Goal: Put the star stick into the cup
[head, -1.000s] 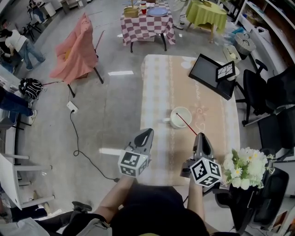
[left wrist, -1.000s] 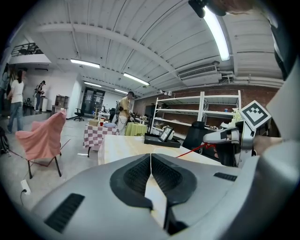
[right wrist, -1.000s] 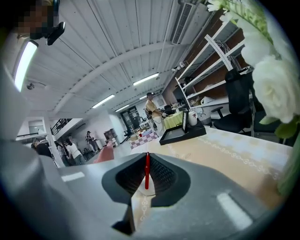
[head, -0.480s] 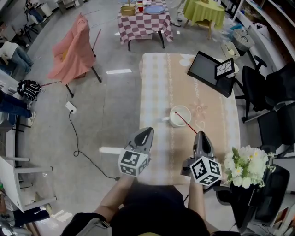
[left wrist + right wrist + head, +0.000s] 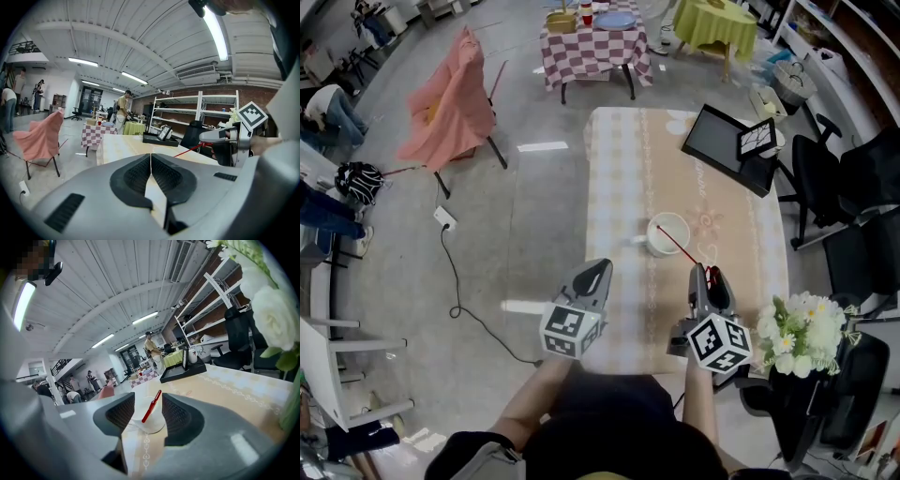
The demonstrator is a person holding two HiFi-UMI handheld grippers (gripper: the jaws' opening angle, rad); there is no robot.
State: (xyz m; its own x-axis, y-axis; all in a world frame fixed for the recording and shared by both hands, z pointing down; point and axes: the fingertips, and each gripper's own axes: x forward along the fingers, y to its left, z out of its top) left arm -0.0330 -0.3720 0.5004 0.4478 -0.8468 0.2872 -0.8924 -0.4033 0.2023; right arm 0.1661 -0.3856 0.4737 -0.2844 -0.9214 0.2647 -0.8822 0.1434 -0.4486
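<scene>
A white cup stands in the middle of the beige table. The thin red star stick leans in it, far end inside the cup and near end between my right gripper's jaws. My right gripper has just been opening. In the right gripper view the star stick stands free in the gap of the right gripper, in front of the cup, and neither pad presses it. My left gripper hovers shut over the table's near left edge; the left gripper has nothing between its jaws.
A black tray with a marker card lies at the table's far right. White flowers stand just right of my right gripper. Black chairs line the right side. A pink-draped chair and a floor cable are on the left.
The right gripper's jaws have parted from the red stick's near end; the stick stays leaning in the cup. Neither hand has moved.
</scene>
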